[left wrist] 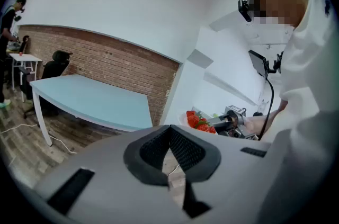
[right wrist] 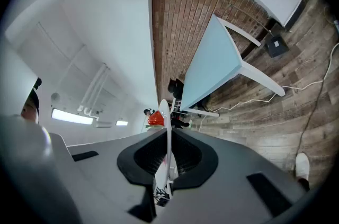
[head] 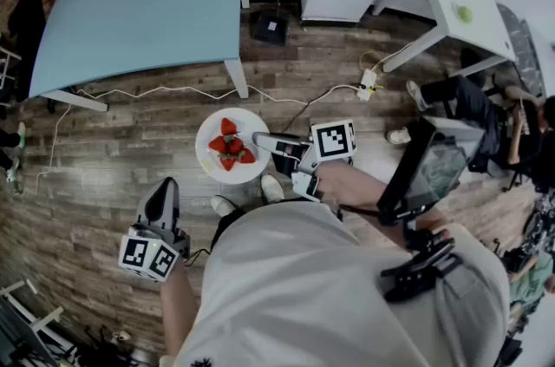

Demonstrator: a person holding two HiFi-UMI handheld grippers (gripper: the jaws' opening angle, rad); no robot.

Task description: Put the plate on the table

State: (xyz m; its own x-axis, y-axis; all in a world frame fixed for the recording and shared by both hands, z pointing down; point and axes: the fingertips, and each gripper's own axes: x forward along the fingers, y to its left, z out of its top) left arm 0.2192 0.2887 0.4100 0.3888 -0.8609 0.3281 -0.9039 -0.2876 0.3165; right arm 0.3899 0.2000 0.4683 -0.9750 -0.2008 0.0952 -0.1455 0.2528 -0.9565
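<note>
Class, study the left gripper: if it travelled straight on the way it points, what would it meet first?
Nothing close: the left gripper has open air ahead. Further on, probably the end of the blue table, or the brick wall just past it; depth is unclear.

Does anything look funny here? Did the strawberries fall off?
Nothing has spilled. The strawberries sit on the white plate, which the right gripper pinches by its rim over the wooden floor, not on the blue table.
</note>
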